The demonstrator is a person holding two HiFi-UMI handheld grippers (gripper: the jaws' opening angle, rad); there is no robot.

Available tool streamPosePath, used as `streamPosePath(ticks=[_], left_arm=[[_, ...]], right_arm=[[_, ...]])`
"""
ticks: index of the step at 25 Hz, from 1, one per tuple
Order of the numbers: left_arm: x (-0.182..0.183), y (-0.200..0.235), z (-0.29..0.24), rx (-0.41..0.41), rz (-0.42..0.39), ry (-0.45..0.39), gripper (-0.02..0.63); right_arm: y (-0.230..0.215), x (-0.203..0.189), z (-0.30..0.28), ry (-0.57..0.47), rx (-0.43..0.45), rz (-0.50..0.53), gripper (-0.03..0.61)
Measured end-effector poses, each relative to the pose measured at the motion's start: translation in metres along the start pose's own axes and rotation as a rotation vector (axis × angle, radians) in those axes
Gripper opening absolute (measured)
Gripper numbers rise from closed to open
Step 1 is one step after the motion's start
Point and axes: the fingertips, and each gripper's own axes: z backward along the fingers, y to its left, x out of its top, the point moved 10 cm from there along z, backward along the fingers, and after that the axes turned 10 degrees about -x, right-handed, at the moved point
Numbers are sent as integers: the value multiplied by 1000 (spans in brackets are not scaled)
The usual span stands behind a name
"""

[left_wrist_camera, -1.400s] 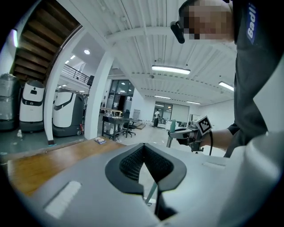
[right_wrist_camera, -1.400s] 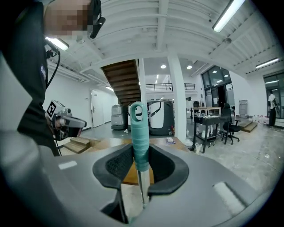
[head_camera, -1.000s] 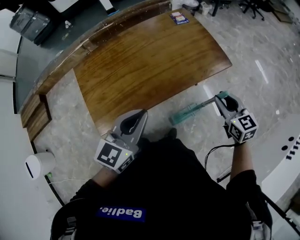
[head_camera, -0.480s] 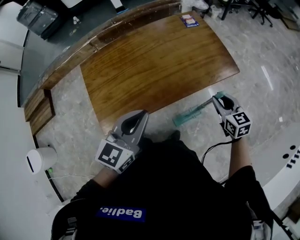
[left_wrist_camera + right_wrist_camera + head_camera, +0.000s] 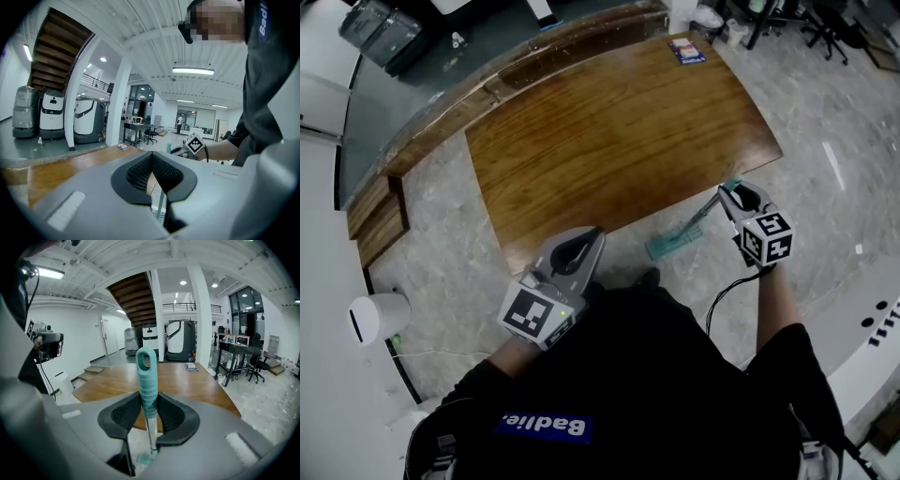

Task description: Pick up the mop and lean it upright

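Note:
My right gripper [image 5: 731, 194] is shut on the teal grip of the mop handle [image 5: 146, 380]; the handle's loop end sticks up above the jaws. The thin metal shaft [image 5: 701, 218] runs down from the jaws to the teal mop head [image 5: 674, 244], which rests on the marble floor beside the wooden table [image 5: 619, 122]. In the right gripper view the mop head [image 5: 145, 458] shows far below the pads. My left gripper [image 5: 589, 238] hovers near my body by the table's near edge. It holds nothing, and its pads [image 5: 140, 171] meet at the tip.
A booklet [image 5: 686, 51] lies at the table's far corner. A white bin [image 5: 379, 321] stands on the floor at the left. Office chairs [image 5: 811, 17] stand at the far right. Cleaning machines [image 5: 51, 116] are parked past the table, beside a white pillar [image 5: 118, 103].
My right gripper has drifted slightly up and left with the mop, and the shaft looks shorter and steeper. The left gripper has barely moved.

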Motion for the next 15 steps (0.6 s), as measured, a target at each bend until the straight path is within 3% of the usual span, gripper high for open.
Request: streamPosePath(ticks=[15], left_arm=[[-12, 11, 31, 101, 38, -21, 18]], right_arm=[[-1, 26, -52, 46, -35, 59, 118]])
